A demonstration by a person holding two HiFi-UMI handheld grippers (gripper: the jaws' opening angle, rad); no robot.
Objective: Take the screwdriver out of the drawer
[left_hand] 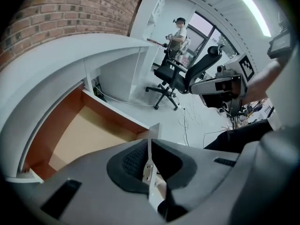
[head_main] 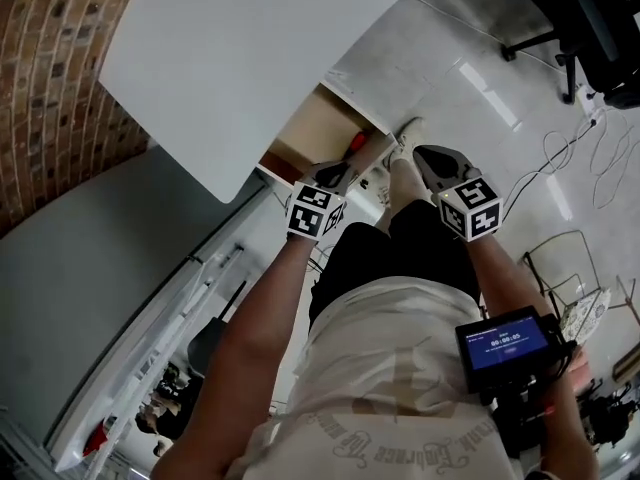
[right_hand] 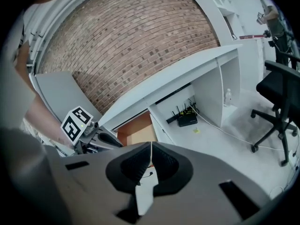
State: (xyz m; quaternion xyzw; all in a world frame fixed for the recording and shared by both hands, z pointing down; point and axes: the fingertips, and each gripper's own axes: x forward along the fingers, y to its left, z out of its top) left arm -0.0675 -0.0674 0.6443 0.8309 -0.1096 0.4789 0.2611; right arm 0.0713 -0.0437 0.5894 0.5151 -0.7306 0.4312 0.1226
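Under the white desk top a drawer stands open, its wooden bottom showing. A small red piece, which looks like the screwdriver's handle, lies at the drawer's near corner. My left gripper hovers just in front of it, jaws shut with nothing between them. My right gripper hangs to the right over the floor, also shut and empty. In the left gripper view the shut left gripper points over the drawer, and no screwdriver shows there. The right gripper view has the right gripper, the drawer and the left gripper.
A black office chair stands on the pale floor at the far right, with cables near it. The person's white shoe is beside the drawer. A router sits under the desk. Another person stands far off.
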